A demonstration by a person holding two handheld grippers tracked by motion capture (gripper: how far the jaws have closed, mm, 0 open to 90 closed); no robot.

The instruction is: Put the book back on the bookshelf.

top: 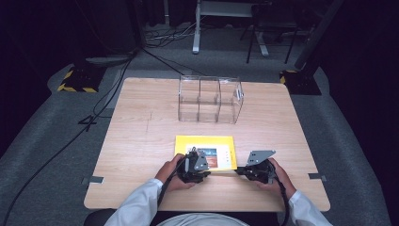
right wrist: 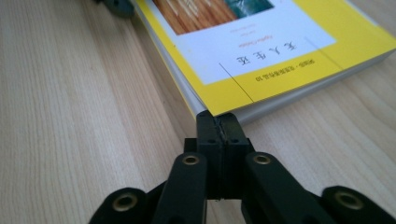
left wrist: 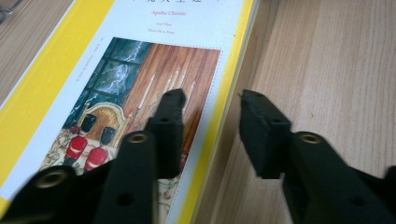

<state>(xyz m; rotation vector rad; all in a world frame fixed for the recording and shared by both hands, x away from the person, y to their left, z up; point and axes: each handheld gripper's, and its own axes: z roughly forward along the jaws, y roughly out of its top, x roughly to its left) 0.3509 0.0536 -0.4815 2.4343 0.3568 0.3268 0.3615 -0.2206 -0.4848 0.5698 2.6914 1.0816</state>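
A yellow-edged book (top: 204, 143) with a painted cover picture lies flat near the table's front middle. My left gripper (top: 203, 170) is at the book's front-left part and stands open. In the left gripper view, the left gripper (left wrist: 212, 100) has one jaw over the book (left wrist: 140, 65) cover and the other over bare wood beside its edge. My right gripper (top: 238, 169) is at the front right corner. The right gripper (right wrist: 218, 120) is shut, with nothing between its jaws. Its tips touch the corner of the book (right wrist: 261, 42).
A clear plastic organiser (top: 209, 99) with three compartments stands at the back middle of the wooden table (top: 141, 136). Black cables, stands and a desk frame are on the grey floor behind the table.
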